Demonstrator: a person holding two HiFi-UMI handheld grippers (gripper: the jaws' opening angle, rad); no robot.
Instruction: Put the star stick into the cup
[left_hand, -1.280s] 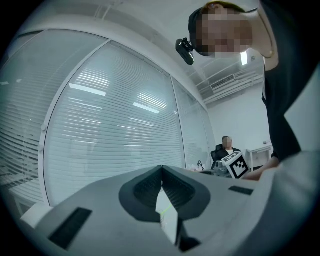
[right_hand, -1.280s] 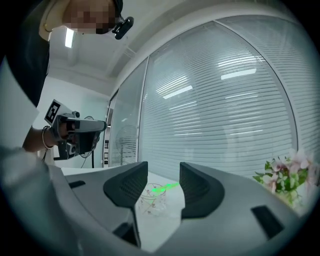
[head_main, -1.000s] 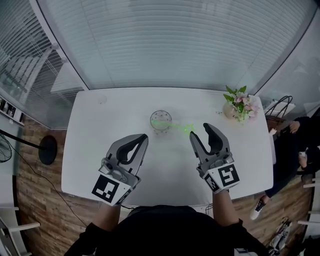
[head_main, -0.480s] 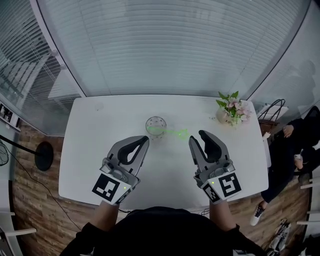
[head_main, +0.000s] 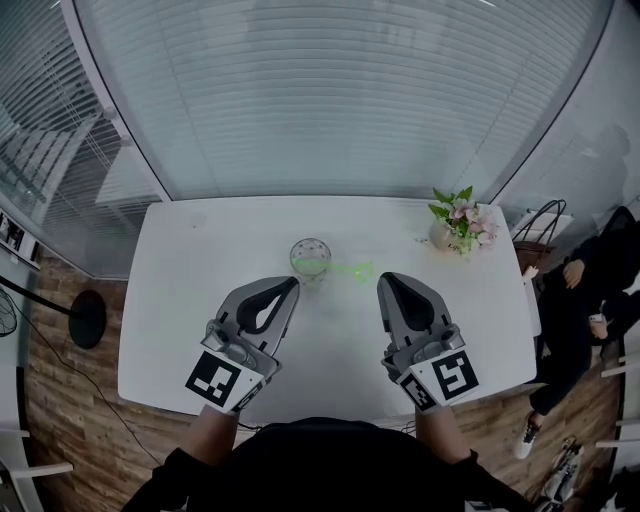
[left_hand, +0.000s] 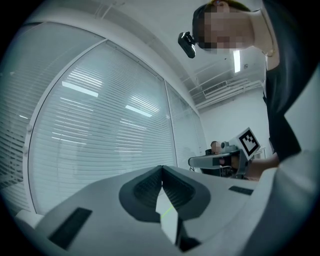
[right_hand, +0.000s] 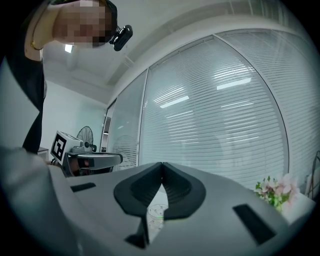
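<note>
A white rectangular table with rounded corners stretched under and beyond both pairs of jaws. A small clear glass cup stood on it just ahead of the jaws of the left gripper, a little toward the right gripper. A thin bright green star stick ran from the cup to a spot just ahead of the right jaws; whether its end sat inside the cup was unclear. A small vase of pink and white flowers stood well beyond the right jaws, off to their right, near the table's far corner.

No word, number or brand name can be read. The only printed signs are black-and-white square patterns: the left marker on the left gripper and the right marker on the right gripper. Any finer print is perhaps too small to show.
</note>
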